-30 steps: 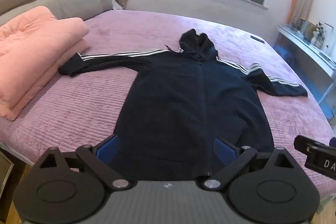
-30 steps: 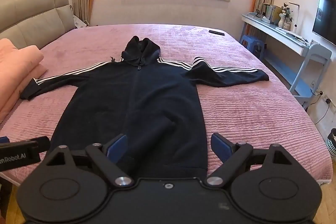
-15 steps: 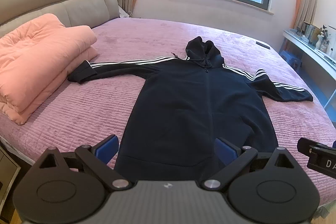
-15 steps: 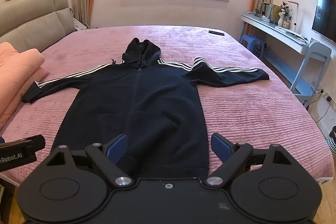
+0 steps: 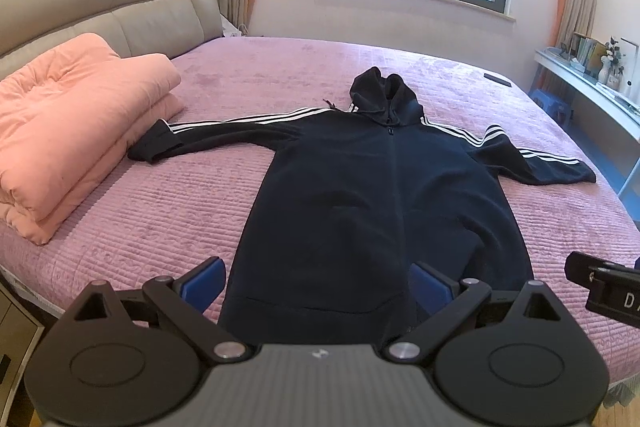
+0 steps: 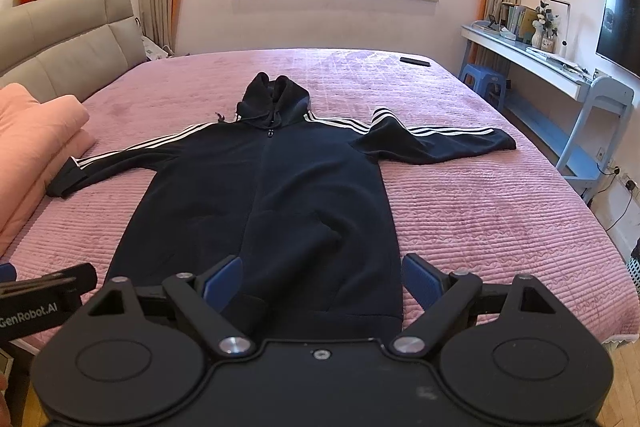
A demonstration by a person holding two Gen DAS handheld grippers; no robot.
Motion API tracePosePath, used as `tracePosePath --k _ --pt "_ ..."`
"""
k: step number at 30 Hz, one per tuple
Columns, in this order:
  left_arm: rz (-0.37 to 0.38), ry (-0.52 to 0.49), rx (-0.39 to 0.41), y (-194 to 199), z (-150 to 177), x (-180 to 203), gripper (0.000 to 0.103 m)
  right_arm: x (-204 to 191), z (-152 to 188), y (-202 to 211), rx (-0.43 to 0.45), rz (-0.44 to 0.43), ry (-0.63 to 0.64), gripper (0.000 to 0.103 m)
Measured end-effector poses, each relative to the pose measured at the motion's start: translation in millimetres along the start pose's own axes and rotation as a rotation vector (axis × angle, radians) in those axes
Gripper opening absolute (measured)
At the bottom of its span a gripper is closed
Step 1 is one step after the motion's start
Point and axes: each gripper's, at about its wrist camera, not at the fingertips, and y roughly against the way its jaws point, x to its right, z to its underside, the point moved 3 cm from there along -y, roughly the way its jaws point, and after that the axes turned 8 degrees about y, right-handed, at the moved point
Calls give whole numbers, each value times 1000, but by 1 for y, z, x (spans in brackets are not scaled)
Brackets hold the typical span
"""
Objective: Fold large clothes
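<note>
A long dark navy hooded jacket (image 5: 372,195) with white striped sleeves lies flat and face up on the pink bed (image 5: 160,211), hood toward the window and both sleeves spread out. It also shows in the right wrist view (image 6: 272,195). My left gripper (image 5: 318,285) is open and empty, held above the jacket's hem near the bed's front edge. My right gripper (image 6: 320,279) is open and empty, also above the hem. Each gripper's side shows in the other's view.
A folded pink quilt (image 5: 68,131) lies at the bed's left by the grey headboard (image 5: 100,7). A dark remote (image 6: 415,61) lies at the far right of the bed. A blue desk (image 6: 560,75) and stool (image 6: 480,77) stand to the right.
Both grippers have pulled back and tilted up a little, so the jacket sits lower and farther in view. The jacket has not moved. Both grippers stay open.
</note>
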Motion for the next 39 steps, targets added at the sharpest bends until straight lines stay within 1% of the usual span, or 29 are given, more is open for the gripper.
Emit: tracePosePath --k 15,28,39 --pt "-1 2 -11 -5 2 -1 100 -2 4 0 -13 -13 -11 102" --pt "0 18 -12 -4 5 -8 100 -5 6 3 -16 -21 -11 102" --pt "16 21 -11 -2 9 -12 100 -7 7 8 -14 -14 -14 102"
